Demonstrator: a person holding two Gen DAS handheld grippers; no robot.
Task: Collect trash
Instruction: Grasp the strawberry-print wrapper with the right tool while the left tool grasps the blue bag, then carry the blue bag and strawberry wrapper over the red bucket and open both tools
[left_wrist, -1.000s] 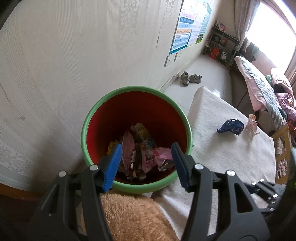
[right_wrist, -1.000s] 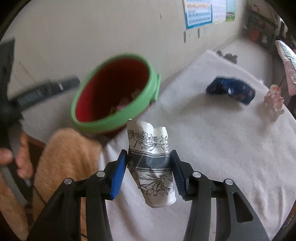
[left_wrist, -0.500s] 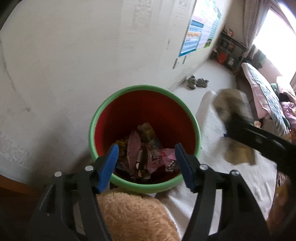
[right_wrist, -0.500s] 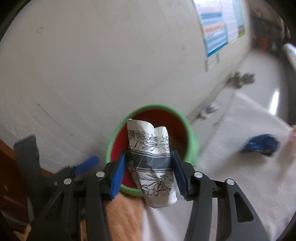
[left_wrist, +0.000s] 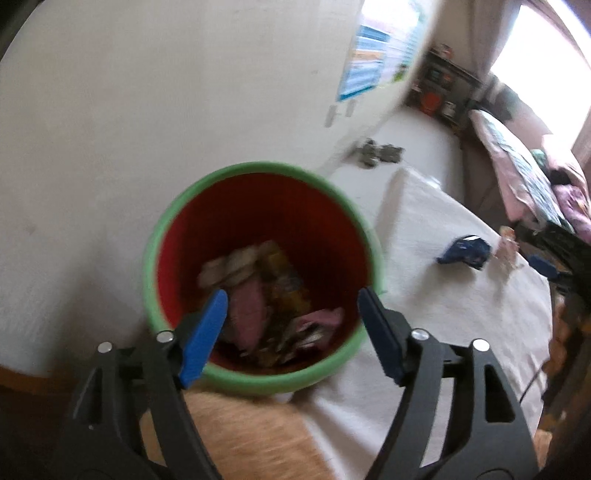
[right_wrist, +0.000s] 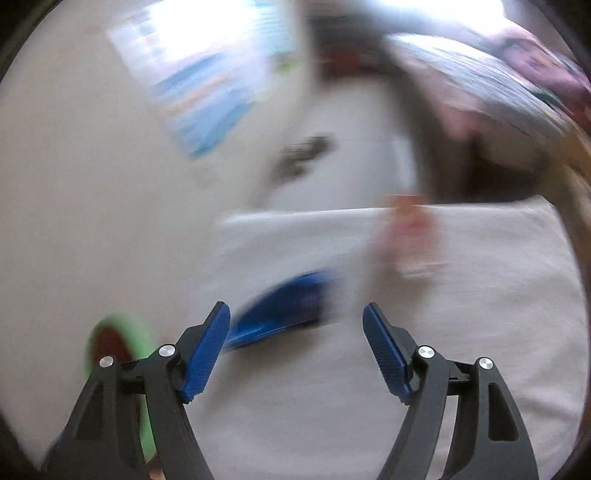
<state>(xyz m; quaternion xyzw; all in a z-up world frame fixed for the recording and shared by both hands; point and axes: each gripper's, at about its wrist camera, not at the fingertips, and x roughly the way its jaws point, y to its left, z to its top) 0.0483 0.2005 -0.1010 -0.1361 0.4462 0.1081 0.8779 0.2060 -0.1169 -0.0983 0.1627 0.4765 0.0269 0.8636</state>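
Observation:
A red bin with a green rim (left_wrist: 258, 173) stands by the wall and holds mixed wrappers; a pale crumpled paper cup (left_wrist: 231, 267) lies on top. My left gripper (left_wrist: 293, 325) is open and empty over the bin's near rim. My right gripper (right_wrist: 295, 347) is open and empty above the white tablecloth (right_wrist: 480, 295). A crumpled blue wrapper (right_wrist: 284, 310) lies just beyond it and also shows in the left wrist view (left_wrist: 465, 253). A small pink wrapper (left_wrist: 508, 251) lies further on, blurred in the right wrist view (right_wrist: 410, 236). The bin's rim (right_wrist: 142, 343) shows at lower left.
A tan fuzzy cloth (left_wrist: 251, 435) lies below the bin. Shoes (left_wrist: 376, 153) sit on the floor by the wall. A bed with a patterned cover (left_wrist: 524, 173) and a shelf (left_wrist: 439, 96) stand at the far right. The right wrist view is heavily motion-blurred.
My right gripper opened and let go of the paper cup, which now lies in the bin. It then swung right toward the blue wrapper. My left gripper stayed over the bin.

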